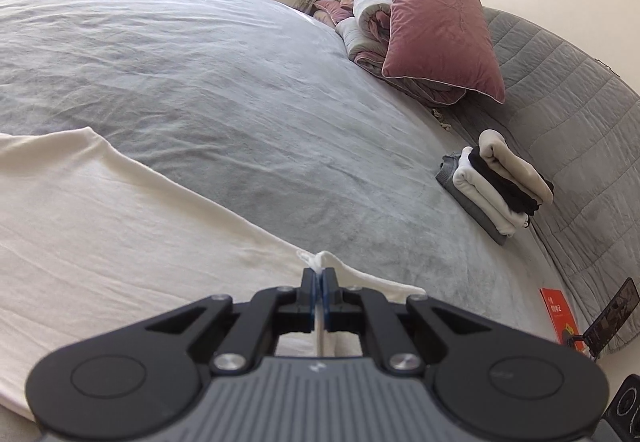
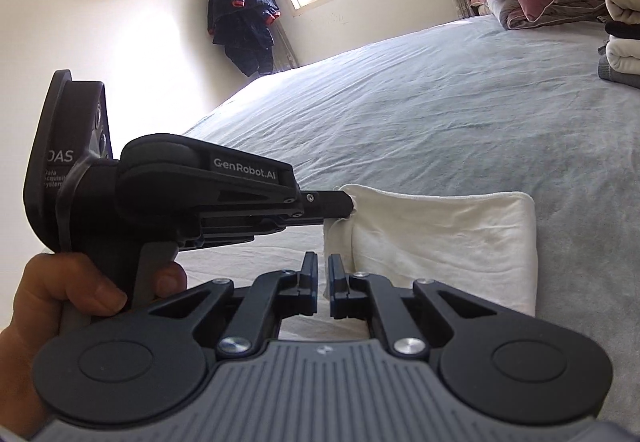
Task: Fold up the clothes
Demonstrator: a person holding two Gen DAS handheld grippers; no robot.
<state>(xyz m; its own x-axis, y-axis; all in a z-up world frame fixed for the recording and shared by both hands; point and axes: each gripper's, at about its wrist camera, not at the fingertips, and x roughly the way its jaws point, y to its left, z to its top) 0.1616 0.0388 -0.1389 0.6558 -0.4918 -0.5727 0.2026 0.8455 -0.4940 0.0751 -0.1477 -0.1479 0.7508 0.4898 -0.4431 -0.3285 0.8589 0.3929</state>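
Left gripper (image 1: 319,274): clamped on cream garment (image 1: 120,209) edge.
Right gripper (image 2: 323,274): nearly closed, apparently pinching nothing.
Folded stack (image 1: 500,181): 3 o'clock on bed (image 1: 200,61).

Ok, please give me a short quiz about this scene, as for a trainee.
1. True or false: the left gripper is shut on the cream garment.
2. The pillow is: A pink, B green, C blue?
3. Fill in: the top item of the stack is ___ in colour.
Key: 1 true; 2 A; 3 cream.
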